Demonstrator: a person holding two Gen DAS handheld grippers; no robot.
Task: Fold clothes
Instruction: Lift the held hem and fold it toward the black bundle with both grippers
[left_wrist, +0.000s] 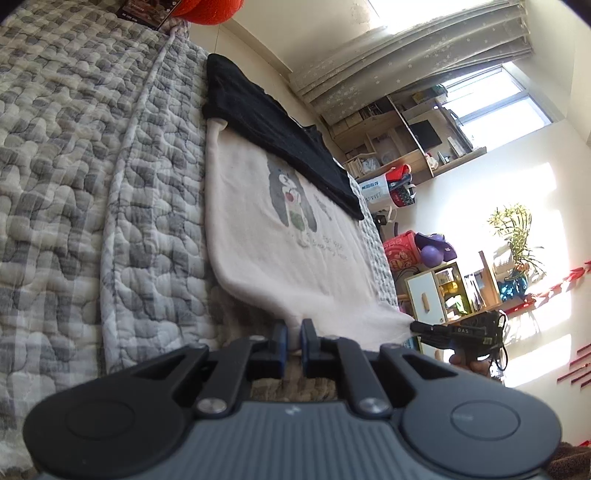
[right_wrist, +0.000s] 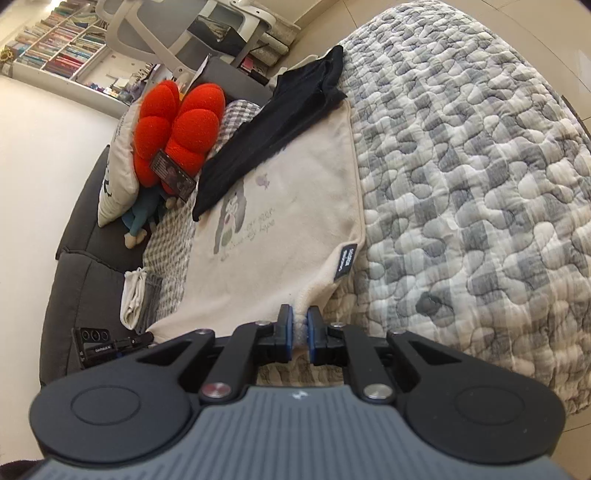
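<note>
A cream garment (left_wrist: 266, 236) with a dog print lies flat on the quilted bed. My left gripper (left_wrist: 293, 341) is shut on one near hem corner of it. In the right wrist view the same cream garment (right_wrist: 295, 229) shows a dark label at its edge, and my right gripper (right_wrist: 300, 332) is shut on the other near hem corner. The hem is lifted and pulled taut between the two grippers. A black garment (left_wrist: 273, 125) lies across the far end of the cream one; it appears again as the black garment (right_wrist: 266, 129) in the right wrist view.
The grey-and-white quilt (left_wrist: 74, 184) covers the bed. A red flower cushion (right_wrist: 177, 125), a white pillow (right_wrist: 118, 177) and a soft toy lie at the bed's head. The other gripper (left_wrist: 458, 334) shows at right. Shelves (left_wrist: 443, 295), a plant and a window stand beyond.
</note>
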